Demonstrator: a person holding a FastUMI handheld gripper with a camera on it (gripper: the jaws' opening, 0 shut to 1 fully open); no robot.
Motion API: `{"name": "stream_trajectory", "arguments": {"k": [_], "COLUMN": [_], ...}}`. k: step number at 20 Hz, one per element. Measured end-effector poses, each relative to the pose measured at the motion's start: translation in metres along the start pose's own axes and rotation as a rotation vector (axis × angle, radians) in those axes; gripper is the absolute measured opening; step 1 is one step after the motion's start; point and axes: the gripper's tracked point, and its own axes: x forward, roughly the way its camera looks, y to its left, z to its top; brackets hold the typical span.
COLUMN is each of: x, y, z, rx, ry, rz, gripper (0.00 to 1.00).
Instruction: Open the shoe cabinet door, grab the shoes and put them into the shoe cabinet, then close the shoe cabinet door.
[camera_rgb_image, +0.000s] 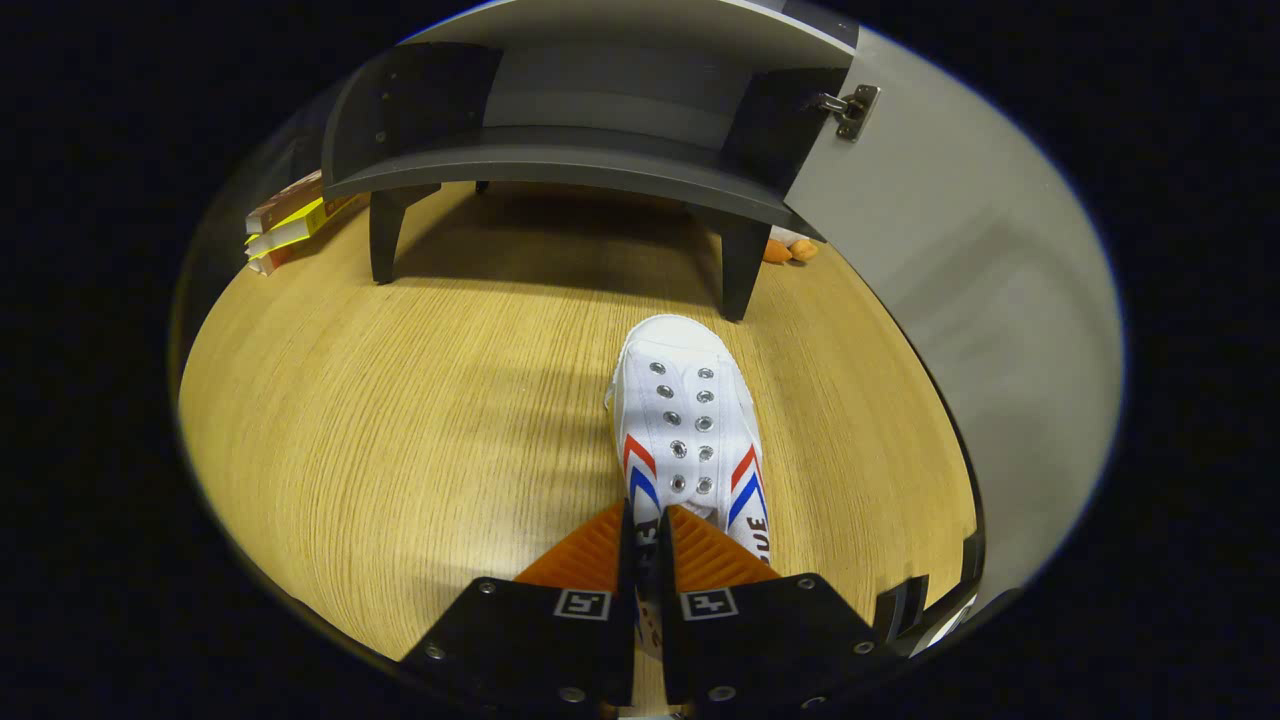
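Wooden floor (400, 430): broad bare stretch left of shoe and ahead to cabinet legs. Shoe cabinet (560, 150): dark, raised on legs, interior open; door (960, 260) swung wide at right, hinge (850, 108) visible at top edge. Books (290, 225) stacked by cabinet's left leg. Shoe (685, 430): white canvas, metal eyelets, red and blue chevrons, partial lettering on side unreadable; toe points toward cabinet. Gripper (650, 530): fingers closed tight on shoe's heel end.
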Motion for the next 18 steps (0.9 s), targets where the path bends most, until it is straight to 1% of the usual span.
{"name": "stream_trajectory", "arguments": {"k": [1,2,5,13,15,18], "x": [-0.001,-0.003,-0.006,-0.028,-0.043,-0.087], "y": [0.001,0.004,0.004,0.005,0.006,0.009], "z": [0.001,0.003,0.011,0.028,0.042,0.064], "rx": [0.013,0.035,0.097,0.095,0.106,0.113], "ry": [0.000,0.001,-0.012,-0.096,-0.112,-0.169], "rz": [-0.006,-0.003,0.023,0.054,0.061,0.082], "gripper": [0.02,0.00,0.00,0.00,0.00,0.00]}}
